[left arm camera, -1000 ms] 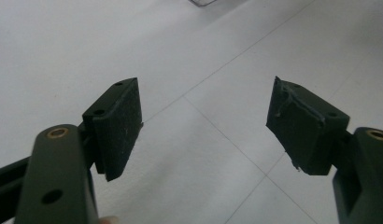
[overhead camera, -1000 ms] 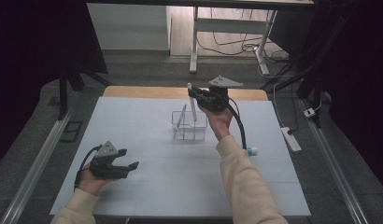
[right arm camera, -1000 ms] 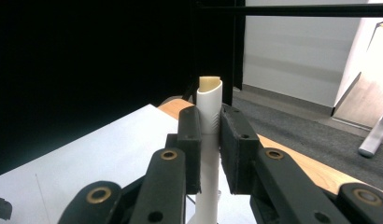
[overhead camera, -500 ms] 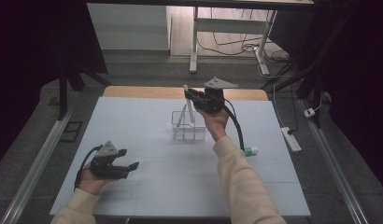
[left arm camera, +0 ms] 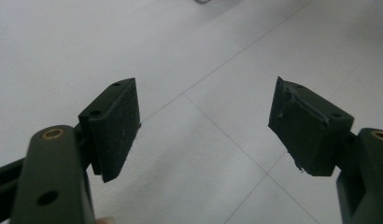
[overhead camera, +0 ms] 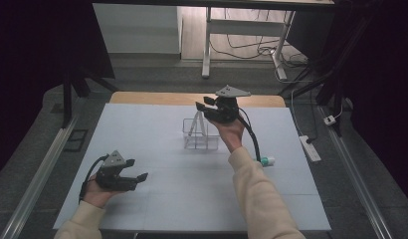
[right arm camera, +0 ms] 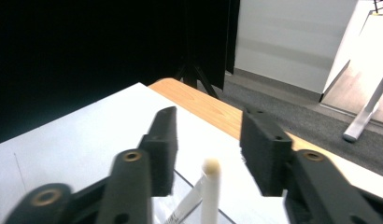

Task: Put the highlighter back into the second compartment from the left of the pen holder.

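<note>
A clear plastic container (overhead camera: 200,141) stands at the middle of the white table (overhead camera: 157,209), with white sticks (overhead camera: 194,124) leaning in it. My right gripper (overhead camera: 206,106) hovers just above its far right corner, open. In the right gripper view the rounded tip of a white stick (right arm camera: 210,169) rises just below the gap of my right gripper (right arm camera: 210,135), touching neither pad. A second stick (right arm camera: 186,205) leans beside it. My left gripper (overhead camera: 138,177) rests low near the table's front left, open. In the left gripper view my left gripper (left arm camera: 206,126) is over bare tabletop.
A small white tube with a teal cap (overhead camera: 266,161) lies on the table right of the person's right sleeve. A wooden strip (overhead camera: 157,98) runs along the table's far edge. A power strip (overhead camera: 310,148) lies on the floor at the right.
My right gripper has drifted slightly left and lower above the container, and the white stick by its jaws now leans in the container. The left gripper has stayed put.
</note>
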Motion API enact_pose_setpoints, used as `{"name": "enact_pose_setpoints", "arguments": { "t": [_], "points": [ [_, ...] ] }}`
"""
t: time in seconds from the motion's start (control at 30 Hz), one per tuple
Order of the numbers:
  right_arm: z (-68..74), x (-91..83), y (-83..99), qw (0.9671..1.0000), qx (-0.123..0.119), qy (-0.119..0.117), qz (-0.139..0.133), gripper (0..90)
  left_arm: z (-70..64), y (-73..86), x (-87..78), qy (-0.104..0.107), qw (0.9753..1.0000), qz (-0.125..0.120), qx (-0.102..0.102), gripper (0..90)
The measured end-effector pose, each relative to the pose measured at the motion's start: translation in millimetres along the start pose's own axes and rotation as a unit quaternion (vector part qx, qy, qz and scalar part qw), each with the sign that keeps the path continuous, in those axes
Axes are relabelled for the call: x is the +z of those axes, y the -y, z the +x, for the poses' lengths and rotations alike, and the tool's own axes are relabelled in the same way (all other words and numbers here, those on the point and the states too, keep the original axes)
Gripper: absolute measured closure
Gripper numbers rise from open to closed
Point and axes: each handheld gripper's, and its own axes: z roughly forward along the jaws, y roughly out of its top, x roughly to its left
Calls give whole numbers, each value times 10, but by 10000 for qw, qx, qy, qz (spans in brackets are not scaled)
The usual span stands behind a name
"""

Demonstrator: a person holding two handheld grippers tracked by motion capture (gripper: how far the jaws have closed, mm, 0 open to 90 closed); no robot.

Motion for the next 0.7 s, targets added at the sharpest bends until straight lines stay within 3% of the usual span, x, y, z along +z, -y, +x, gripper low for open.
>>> {"name": "enact_pose_setpoints", "arguments": {
  "t": [0.3, 0.7],
  "points": [
    [-69, -149, 46, 9999, -32, 7, 155, 480, -12, -4, 6, -2, 10000, 17, 11, 249],
    [-143, -414, 99, 9992, -154, 27, 365, 477, -8, -2, -2, -2, 10000, 6, 0, 247]
  ]
}}
